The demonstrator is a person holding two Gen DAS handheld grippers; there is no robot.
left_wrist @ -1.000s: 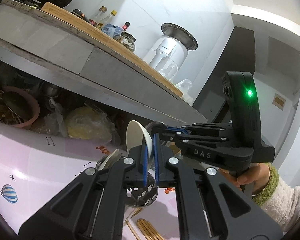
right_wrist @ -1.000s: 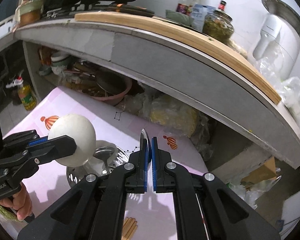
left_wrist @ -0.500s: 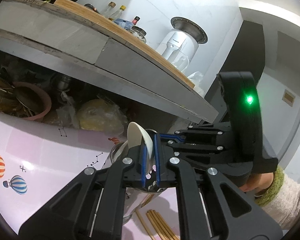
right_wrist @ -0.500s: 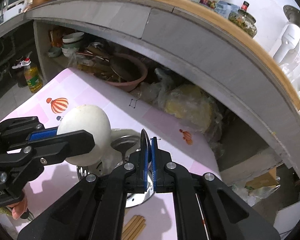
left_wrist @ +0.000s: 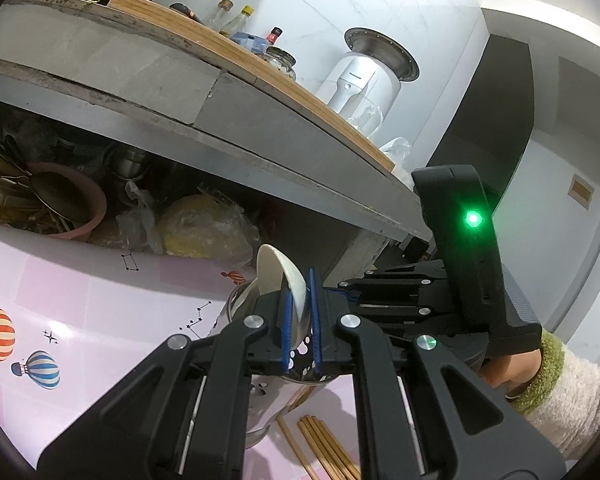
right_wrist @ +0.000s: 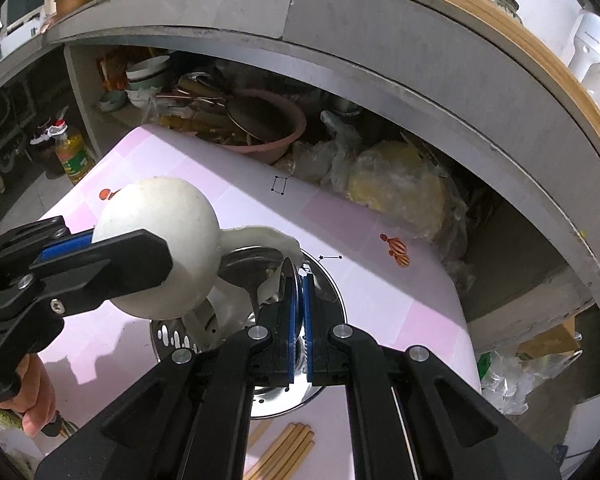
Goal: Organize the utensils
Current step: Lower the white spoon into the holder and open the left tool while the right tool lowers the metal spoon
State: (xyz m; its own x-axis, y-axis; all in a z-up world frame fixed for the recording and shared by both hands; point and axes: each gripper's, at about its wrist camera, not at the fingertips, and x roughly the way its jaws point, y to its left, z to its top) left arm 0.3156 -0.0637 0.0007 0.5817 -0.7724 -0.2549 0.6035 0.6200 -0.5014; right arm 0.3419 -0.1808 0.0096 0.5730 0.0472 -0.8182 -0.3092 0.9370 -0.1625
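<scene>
Your left gripper (left_wrist: 300, 316) is clamped on a white ladle (right_wrist: 156, 248), its bowl raised over the holder (right_wrist: 328, 280). Your right gripper (right_wrist: 298, 312) is shut on a thin metal utensil (right_wrist: 290, 276) whose lower end is hidden between the pads, pointing down into the holder. The holder, a perforated steel cup, stands on a pink table (right_wrist: 380, 304) printed with balloons; a steel ladle (right_wrist: 252, 264) and a white handle sit inside, the rest hard to make out. Chopsticks (right_wrist: 288, 448) lie on the table near you, cut off by the gripper. Beyond the table, a grey counter (right_wrist: 380, 60) overhangs a dim shelf with a pink basin (right_wrist: 276, 136) of cookware, bowls and plastic bags. Bottles and a white appliance (left_wrist: 364, 80) stand on top.
</scene>
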